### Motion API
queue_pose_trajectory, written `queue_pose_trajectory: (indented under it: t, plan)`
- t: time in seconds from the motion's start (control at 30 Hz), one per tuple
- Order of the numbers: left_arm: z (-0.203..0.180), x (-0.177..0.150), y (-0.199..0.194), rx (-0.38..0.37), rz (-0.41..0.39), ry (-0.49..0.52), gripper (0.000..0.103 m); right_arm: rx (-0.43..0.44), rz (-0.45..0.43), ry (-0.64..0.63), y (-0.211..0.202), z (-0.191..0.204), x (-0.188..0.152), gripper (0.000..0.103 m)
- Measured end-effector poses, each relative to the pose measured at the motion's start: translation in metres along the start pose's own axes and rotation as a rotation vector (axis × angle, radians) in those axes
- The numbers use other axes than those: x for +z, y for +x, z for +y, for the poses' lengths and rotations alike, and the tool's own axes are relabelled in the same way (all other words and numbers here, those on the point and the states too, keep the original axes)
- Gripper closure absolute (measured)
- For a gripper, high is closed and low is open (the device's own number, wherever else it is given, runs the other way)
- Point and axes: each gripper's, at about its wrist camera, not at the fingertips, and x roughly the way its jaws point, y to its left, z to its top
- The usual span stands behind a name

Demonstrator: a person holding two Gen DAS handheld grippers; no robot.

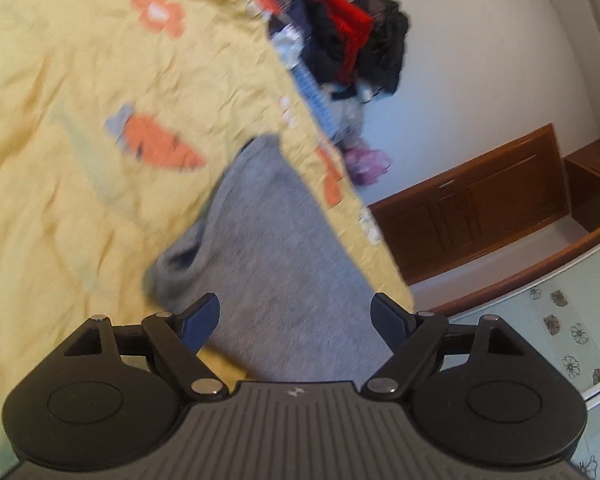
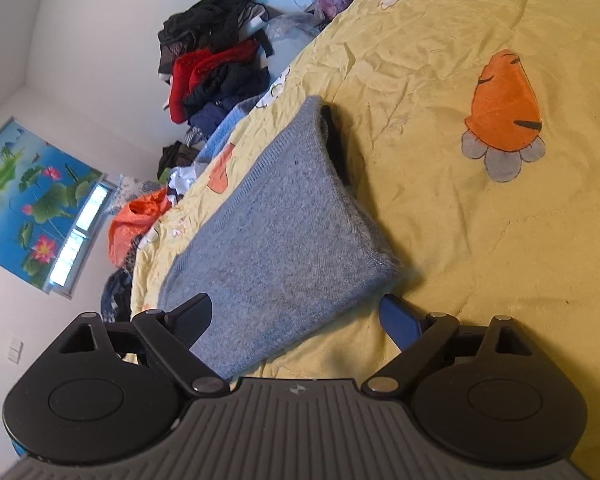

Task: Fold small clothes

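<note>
Grey knit sweater (image 2: 276,216) lies folded on bed quilt (image 2: 440,208). Both my hand-held grippers, left (image 1: 296,320) and right (image 2: 296,320), agape, empty. Next: likely another fold or set aside.

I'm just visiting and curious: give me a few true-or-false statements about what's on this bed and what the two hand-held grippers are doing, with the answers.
1. The grey knit garment lies on a yellow bedspread printed with carrots. True.
2. The right hand-held gripper is clamped on the garment. False: its jaws are open, holding nothing.
3. A pile of dark and red clothes sits beyond the garment. True.
4. The left hand-held gripper holds a red shirt. False: it is open and empty, above the grey garment.
5. The garment is spread out flat, unfolded. False: it looks folded into a compact block.
</note>
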Motion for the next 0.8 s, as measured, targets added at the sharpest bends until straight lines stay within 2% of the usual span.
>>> queue_pose_trajectory:
  t: [0.07,0.1,0.3,0.37,0.47,0.5,0.53,0.57,0.6,0.63,0.7,0.8]
  plan:
    - [0.014,-0.011,0.012,0.077,0.034,-0.036,0.02,-0.001,-0.004,0.001,0.001,0.001,-0.001,0.012]
    - [0.019,-0.014,0.017,0.08,0.034,-0.054,0.02,0.0,-0.004,0.007,0.002,0.001,0.0,0.011]
    - [0.007,-0.009,0.04,0.098,-0.076,0.025,0.02,0.042,-0.038,0.089,0.017,0.003,0.006,0.011]
    - [0.0,-0.008,0.049,0.115,-0.106,0.07,0.021,0.036,-0.084,0.124,0.025,0.004,0.007,0.015]
    - [-0.005,-0.01,0.054,0.122,-0.12,0.077,0.022,-0.003,-0.109,0.139,0.037,0.004,0.007,0.035]
    - [-0.004,-0.012,0.055,0.118,-0.115,0.075,0.031,-0.014,-0.1,0.133,0.041,0.004,0.007,0.046]
    - [-0.003,-0.013,0.057,0.127,-0.113,0.078,0.046,-0.028,-0.087,0.124,0.046,0.003,0.006,0.062]
    - [-0.001,-0.015,0.058,0.153,-0.117,0.088,0.058,-0.044,-0.071,0.118,0.05,0.002,0.005,0.072]
    - [0.002,-0.014,0.059,0.192,-0.115,0.093,0.084,-0.054,-0.055,0.118,0.055,-0.001,0.004,0.09]
    - [0.004,-0.012,0.061,0.219,-0.11,0.092,0.095,-0.047,-0.052,0.124,0.057,-0.004,0.002,0.091]
    - [0.008,-0.006,0.06,0.214,-0.089,0.088,0.097,-0.035,-0.042,0.127,0.058,-0.004,0.004,0.091]
    - [-0.003,0.001,0.058,0.23,-0.061,0.148,0.098,0.005,-0.057,0.11,0.048,0.003,0.009,0.091]
